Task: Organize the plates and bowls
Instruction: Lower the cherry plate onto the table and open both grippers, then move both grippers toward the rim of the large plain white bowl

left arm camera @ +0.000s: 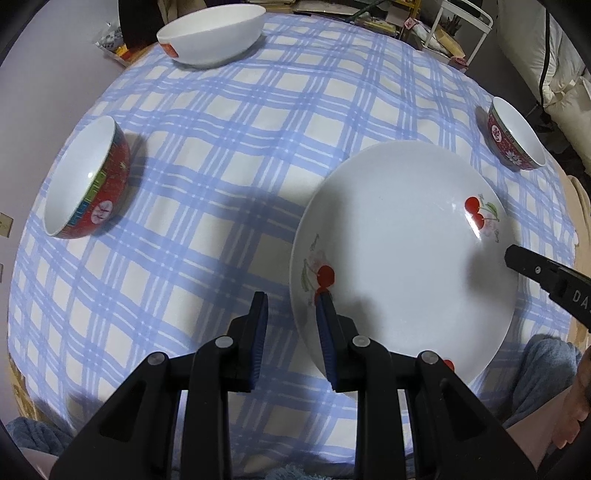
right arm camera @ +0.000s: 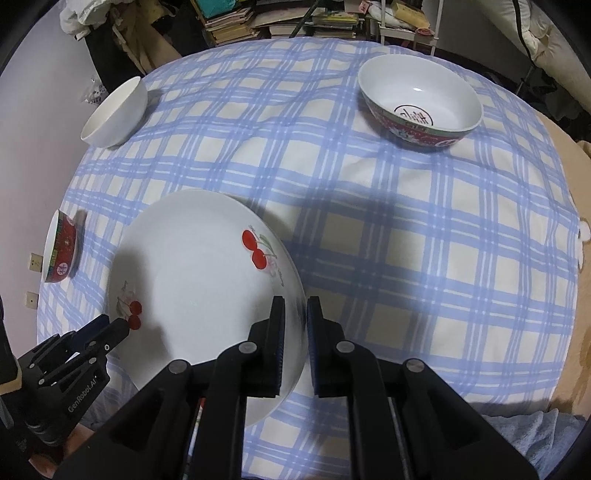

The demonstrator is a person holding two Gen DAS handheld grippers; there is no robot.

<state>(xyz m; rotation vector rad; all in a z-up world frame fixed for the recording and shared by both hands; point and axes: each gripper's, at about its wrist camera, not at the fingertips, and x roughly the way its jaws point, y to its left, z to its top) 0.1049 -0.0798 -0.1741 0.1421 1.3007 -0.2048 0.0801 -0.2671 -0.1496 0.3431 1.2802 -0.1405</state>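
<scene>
Left wrist view
Left claw: jaws parted, straddling the near-left rim of the cherry plate; pads not pressing it.
Plate: on the checked tablecloth.
Bowls: red bowl left, white bowl far, pink-red bowl right.

Right wrist view
Right claw: clenched on the plate's right rim.
Pink-red bowl: far right, well apart.

- Round white ceramic plate with red cherry prints, at the right hand-held gripper: glossy, smooth.
- Blue-and-cream checked cloth over the tabletop: matt, soft, slightly rumpled.
- Hand-held gripper body: matt black plastic, metal pins, ribbed blue pads.
</scene>
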